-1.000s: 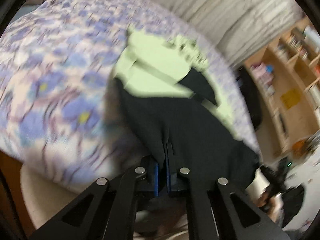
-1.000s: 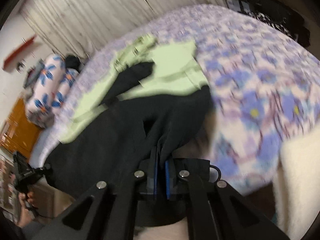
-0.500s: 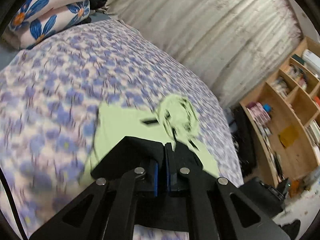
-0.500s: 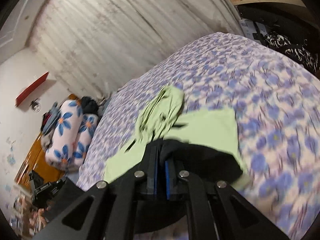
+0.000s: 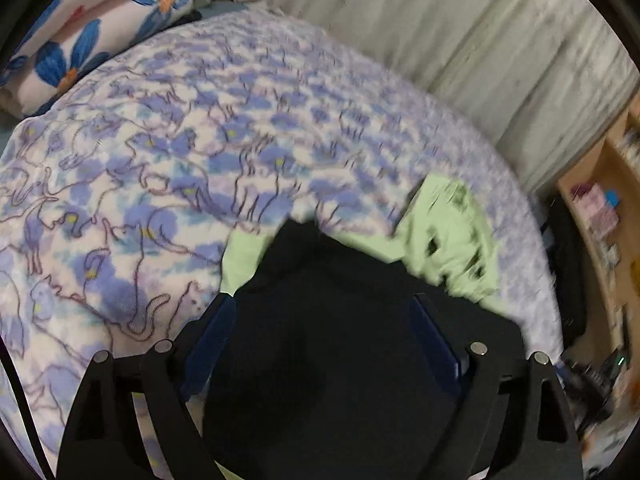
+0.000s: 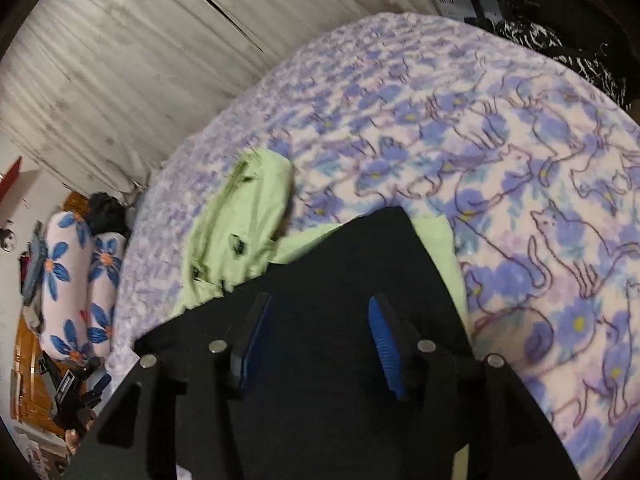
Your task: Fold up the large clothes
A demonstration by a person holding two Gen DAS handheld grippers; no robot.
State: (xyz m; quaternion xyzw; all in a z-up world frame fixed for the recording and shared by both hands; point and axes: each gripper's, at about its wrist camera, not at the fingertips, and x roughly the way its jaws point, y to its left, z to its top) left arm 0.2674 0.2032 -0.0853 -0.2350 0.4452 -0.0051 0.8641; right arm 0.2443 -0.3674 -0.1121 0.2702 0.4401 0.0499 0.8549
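Note:
A large garment lies on the bed, black (image 5: 320,280) in its near part and light green (image 5: 452,236) in its far part. The black half is folded up over the green body, and a crumpled green piece (image 6: 240,220) sticks out beyond it. My left gripper (image 5: 324,320) hangs over the black fabric's left corner. Its jaws are opening, wide apart, and the pads (image 5: 218,328) are off the cloth. My right gripper (image 6: 320,332) is over the right corner (image 6: 380,248), also opening. Cloth lies beneath and between its blue pads (image 6: 384,340), which do not press it.
The bed carries a purple cat-print blanket (image 5: 180,160) (image 6: 540,200). Floral pillows (image 5: 100,28) (image 6: 68,280) lie at one end, and a pale curtain (image 5: 440,20) hangs behind. A wooden bookshelf (image 5: 608,220) stands to the right in the left wrist view, and dark bags (image 6: 560,40) lie past the bed.
Both grippers carried the black hem away from the near edge and up over the green part. Their jaws, shut on the fabric before, now stand apart and have let it go.

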